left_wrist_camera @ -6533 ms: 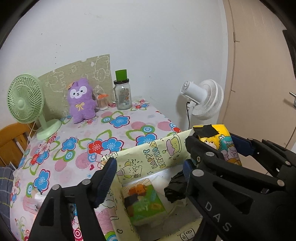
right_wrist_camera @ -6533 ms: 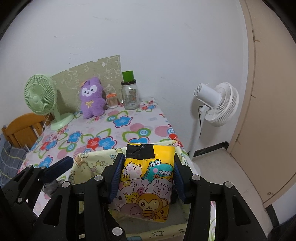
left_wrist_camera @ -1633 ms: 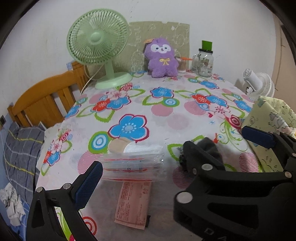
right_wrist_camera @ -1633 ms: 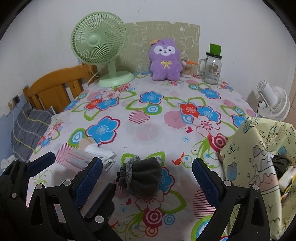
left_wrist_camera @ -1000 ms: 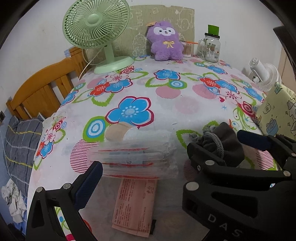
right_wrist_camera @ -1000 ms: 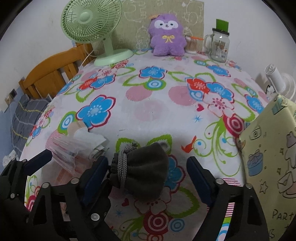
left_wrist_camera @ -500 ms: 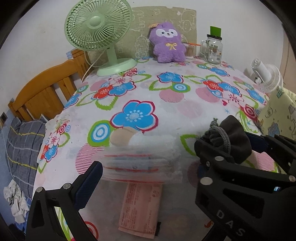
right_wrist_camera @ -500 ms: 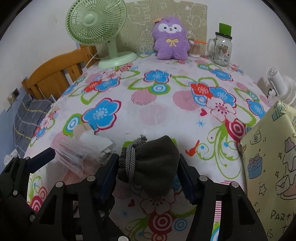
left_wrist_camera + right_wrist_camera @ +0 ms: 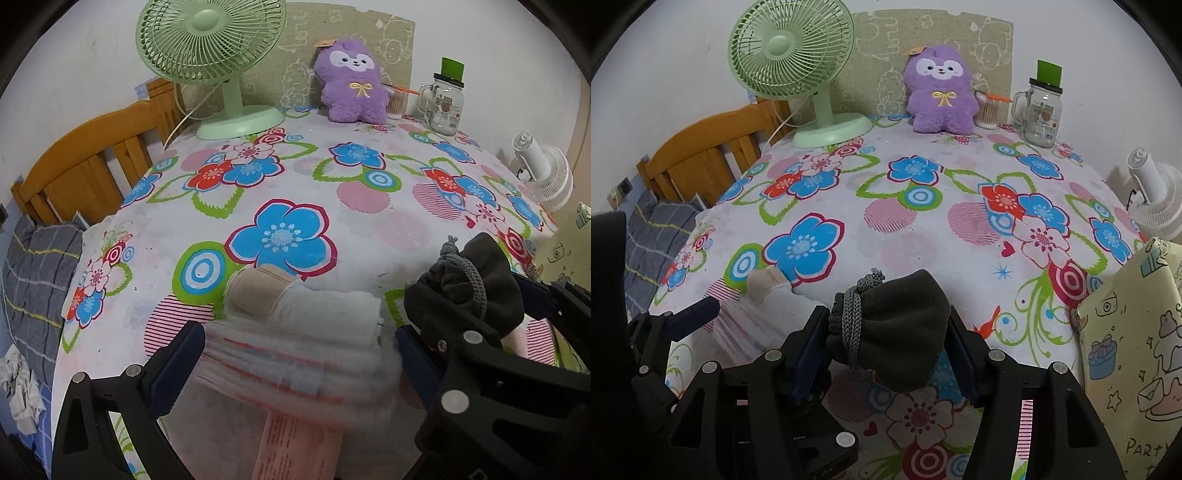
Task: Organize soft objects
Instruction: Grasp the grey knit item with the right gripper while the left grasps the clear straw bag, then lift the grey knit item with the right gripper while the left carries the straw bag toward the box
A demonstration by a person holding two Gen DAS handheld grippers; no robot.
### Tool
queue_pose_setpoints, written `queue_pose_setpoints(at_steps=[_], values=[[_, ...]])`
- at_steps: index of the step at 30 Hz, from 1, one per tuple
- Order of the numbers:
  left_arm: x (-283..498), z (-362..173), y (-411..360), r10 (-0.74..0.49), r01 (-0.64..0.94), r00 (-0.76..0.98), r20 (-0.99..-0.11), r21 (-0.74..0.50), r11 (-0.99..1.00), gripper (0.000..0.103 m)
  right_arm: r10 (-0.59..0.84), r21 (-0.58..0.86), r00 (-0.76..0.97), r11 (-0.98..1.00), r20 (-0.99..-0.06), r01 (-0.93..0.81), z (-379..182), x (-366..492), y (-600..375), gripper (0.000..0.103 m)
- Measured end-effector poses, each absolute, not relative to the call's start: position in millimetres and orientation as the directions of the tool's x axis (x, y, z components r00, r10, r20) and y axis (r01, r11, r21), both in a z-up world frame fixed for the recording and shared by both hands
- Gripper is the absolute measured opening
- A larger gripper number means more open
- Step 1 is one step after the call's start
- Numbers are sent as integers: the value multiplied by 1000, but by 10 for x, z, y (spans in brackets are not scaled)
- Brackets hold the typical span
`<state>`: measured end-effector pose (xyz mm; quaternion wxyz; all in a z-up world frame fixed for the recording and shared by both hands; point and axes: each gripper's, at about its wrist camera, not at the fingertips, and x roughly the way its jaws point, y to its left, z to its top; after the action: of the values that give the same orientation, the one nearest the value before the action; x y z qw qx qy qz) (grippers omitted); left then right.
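Observation:
My right gripper (image 9: 886,343) is shut on a dark grey drawstring pouch (image 9: 894,325), held just above the flowered tablecloth (image 9: 905,243). The same pouch (image 9: 480,280) shows at the right of the left wrist view. My left gripper (image 9: 295,350) stands open and low over the table's near edge. A clear plastic packet (image 9: 303,369), blurred, fills the gap between its fingers, and I cannot see the pads squeezing it. A folded white cloth (image 9: 332,310) and a beige roll (image 9: 255,295) lie at its far side. A purple plush toy (image 9: 940,96) sits at the back.
A yellow cartoon-papered box (image 9: 1126,350) stands at the table's right edge. At the back are a green desk fan (image 9: 790,55) and a glass jar (image 9: 1043,110). A pink paper slip (image 9: 295,443) lies under the packet. A wooden chair (image 9: 701,155) is on the left, a white fan (image 9: 1156,199) on the right.
The right gripper's jaws closed onto the grey pouch and raised it a little. The left gripper slid forward, so the plastic packet now lies between its fingers.

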<state>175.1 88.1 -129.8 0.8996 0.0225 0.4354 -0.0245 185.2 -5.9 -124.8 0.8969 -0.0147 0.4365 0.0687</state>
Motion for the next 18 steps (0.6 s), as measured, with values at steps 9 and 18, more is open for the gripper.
queue_pose_setpoints(at_steps=[9, 18], values=[[1807, -1369, 931, -52, 65, 605, -795, -15, 998, 103, 102, 25, 599, 990, -794, -135, -1299, 1897, -22, 64], [1750, -1344, 966, -69, 71, 611, -788, -33, 997, 93, 103, 25, 593, 990, -798, -139, -1310, 1886, -3, 64]])
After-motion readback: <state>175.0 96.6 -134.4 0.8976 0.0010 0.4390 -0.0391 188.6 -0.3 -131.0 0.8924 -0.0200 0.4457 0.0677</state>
